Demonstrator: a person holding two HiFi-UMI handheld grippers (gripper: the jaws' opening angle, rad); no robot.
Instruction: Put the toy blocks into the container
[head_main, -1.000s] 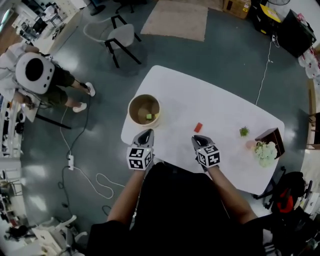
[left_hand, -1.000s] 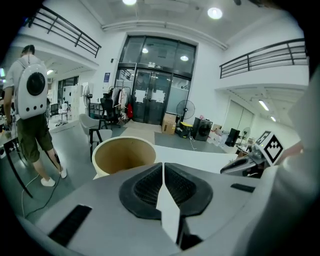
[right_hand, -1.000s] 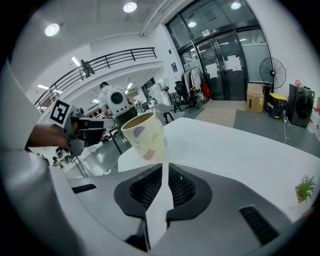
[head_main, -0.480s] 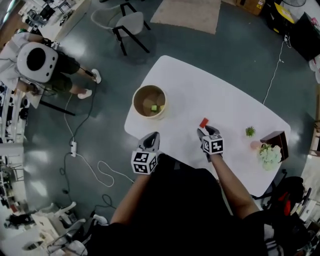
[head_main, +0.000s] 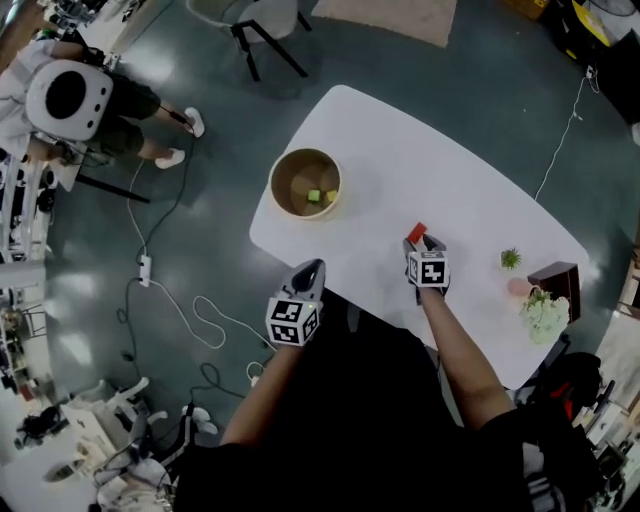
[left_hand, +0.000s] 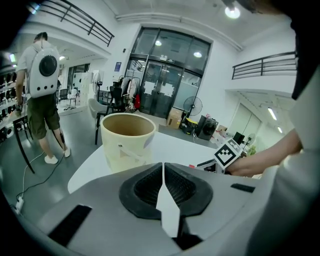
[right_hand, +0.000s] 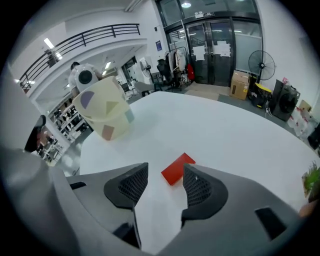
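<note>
**Task status**

1. The container (head_main: 305, 183) stands at the far left corner of the surface (head_main: 470, 195). A green block (head_main: 314, 196) and a paler block (head_main: 330, 196) already lie inside it.
2. One red block (head_main: 417, 233) lies flat on the surface, well apart from the container and to its right. No other loose block shows on the surface.
3. Your right gripper (head_main: 427, 244) is at the red block. Its jaws are opening and stand wide. The block's near edge sits just inside the gap, and neither pad presses on it.
4. Your left gripper (head_main: 309, 268) hovers at the near edge of the surface with its jaws pressed together on nothing.

**Assessment:** the task appears mostly done. You have yet to grip the red block, carry it left to the container and release it there.
</note>
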